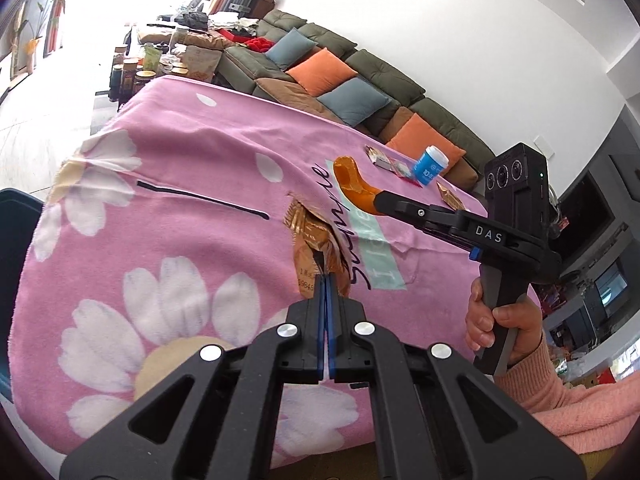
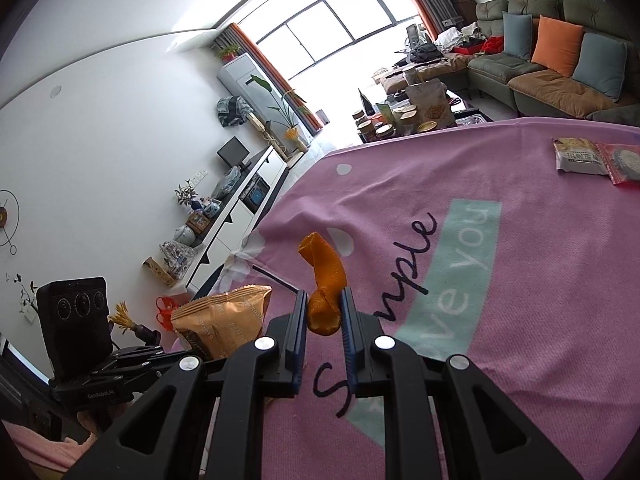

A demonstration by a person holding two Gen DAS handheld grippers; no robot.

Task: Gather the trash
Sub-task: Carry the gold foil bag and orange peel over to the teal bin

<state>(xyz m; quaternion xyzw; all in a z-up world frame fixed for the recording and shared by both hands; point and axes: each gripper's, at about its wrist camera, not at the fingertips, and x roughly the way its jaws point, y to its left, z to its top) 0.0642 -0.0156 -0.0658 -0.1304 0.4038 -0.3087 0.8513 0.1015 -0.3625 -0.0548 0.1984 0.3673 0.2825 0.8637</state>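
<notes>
My left gripper (image 1: 323,277) is shut on a crumpled gold snack wrapper (image 1: 314,240), which hangs just above the pink flowered cloth (image 1: 180,168). The same wrapper (image 2: 224,320) shows at the lower left of the right wrist view. My right gripper (image 2: 324,300) is shut on an orange, peel-like scrap (image 2: 325,276) that sticks up between its pads. In the left wrist view that gripper (image 1: 377,203) reaches in from the right, held by a hand in a pink sleeve, with the scrap (image 1: 350,182) at its tip.
On the cloth's far side lie two small snack packets (image 1: 390,162), a blue and white cup (image 1: 430,166) and another gold wrapper (image 1: 450,198). A dark blue bin (image 1: 16,240) stands by the left edge. A sofa with cushions (image 1: 340,80) lies beyond.
</notes>
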